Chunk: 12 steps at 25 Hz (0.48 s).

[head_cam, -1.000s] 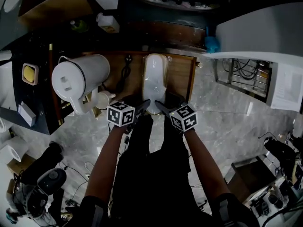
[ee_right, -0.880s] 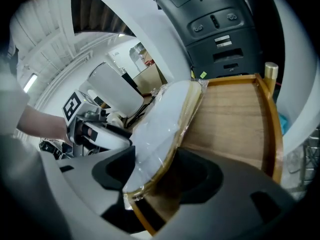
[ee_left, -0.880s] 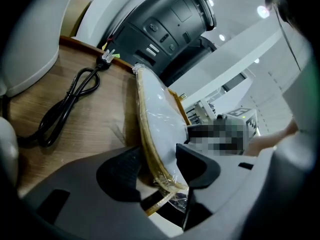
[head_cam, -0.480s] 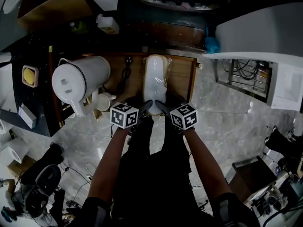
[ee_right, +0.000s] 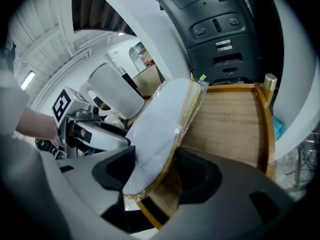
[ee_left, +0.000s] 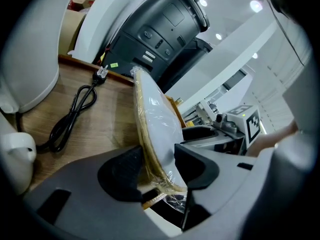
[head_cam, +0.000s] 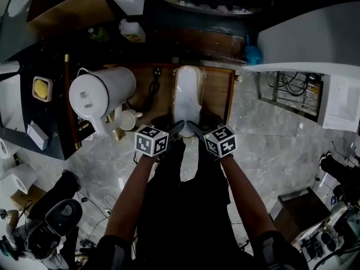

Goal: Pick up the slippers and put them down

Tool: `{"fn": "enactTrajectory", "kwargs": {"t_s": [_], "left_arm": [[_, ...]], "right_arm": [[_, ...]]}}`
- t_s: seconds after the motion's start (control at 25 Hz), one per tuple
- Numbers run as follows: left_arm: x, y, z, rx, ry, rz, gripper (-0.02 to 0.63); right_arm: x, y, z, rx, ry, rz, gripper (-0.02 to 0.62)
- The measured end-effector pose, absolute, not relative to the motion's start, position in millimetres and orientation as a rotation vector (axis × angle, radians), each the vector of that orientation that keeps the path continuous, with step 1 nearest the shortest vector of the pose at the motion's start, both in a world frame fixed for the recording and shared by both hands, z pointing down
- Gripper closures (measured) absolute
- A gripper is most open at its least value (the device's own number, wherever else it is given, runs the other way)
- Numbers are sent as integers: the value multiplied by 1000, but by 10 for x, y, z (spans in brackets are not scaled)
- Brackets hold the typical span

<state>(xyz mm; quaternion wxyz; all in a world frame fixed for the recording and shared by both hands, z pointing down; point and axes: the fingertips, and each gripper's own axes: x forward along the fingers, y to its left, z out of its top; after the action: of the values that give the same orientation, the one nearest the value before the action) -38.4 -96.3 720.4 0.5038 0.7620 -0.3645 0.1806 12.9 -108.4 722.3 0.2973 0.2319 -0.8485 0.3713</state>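
A pair of white slippers (head_cam: 187, 94) wrapped in clear plastic lies lengthwise on a wooden tray (head_cam: 216, 91). Both grippers hold its near end from opposite sides. In the left gripper view the pack (ee_left: 155, 119) sits between the pads of my left gripper (ee_left: 157, 166), whose jaws have just been closing and now touch it on both sides. My right gripper (ee_right: 155, 171) grips the same end of the pack (ee_right: 160, 119), one pad on the white upper and one on the tan sole edge. In the head view the left gripper (head_cam: 179, 127) and right gripper (head_cam: 190, 127) nearly meet.
A large white jug (head_cam: 101, 94) stands on the tray's left, with a white cup (head_cam: 130, 118) and a black power cable (head_cam: 153, 86) beside it. A dark appliance (ee_left: 160, 29) rises behind the tray. A white counter (head_cam: 304, 38) is at the right, above marble floor (head_cam: 264, 145).
The head view has shifted slightly. Both grippers stay at the near end of the slippers, which have not visibly moved.
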Motion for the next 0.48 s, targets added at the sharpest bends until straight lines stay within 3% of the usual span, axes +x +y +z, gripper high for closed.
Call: {"fn": "enactTrajectory", "kwargs": {"t_s": [0.48], "left_arm": [[-401,-798,6724,1896,-883,373,405]], "right_arm": [[121,-914,6722,666,-2301,975,342]]}}
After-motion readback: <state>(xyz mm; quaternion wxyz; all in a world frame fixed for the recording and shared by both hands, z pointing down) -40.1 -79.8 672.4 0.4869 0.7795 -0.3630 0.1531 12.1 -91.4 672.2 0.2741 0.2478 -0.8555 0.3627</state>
